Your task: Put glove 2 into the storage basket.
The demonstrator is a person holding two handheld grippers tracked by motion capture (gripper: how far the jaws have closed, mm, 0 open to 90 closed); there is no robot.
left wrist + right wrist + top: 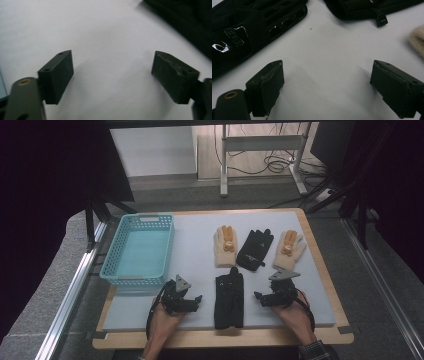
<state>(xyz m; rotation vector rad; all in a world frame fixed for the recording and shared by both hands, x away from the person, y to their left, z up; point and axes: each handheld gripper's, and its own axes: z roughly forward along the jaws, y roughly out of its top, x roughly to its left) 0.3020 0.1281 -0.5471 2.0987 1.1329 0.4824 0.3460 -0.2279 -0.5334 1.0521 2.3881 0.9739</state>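
I hold my left gripper (196,301) and my right gripper (258,296) low over the pale grey mat (197,240), one on each side of the long black padded glove (229,298) that lies lengthwise between them near the mat's front edge. Both tools are released: in the left gripper view the two black jaws stand wide apart with bare mat between them, and in the right gripper view they stand just as wide over bare mat, grasping nothing. The left gripper sits just left of that black padded glove, close but not touching it, and the glove's dark edge shows at the upper right corner of the left gripper view. The right gripper sits just right of the glove, whose glossy knuckle padding (239,35) shows at the upper left of the right gripper view. Beyond the padded glove, toward the far edge, lie three more gloves in a row: a cream knitted glove with a tan bear figure (225,246), a thin black fabric glove with a wrist strap (255,250), and a second cream knitted glove (289,250). To the padded glove's left, past my left gripper, the turquoise perforated plastic basket (116,250) stands at the mat's left edge. Open mat lies between the basket and the gloves.
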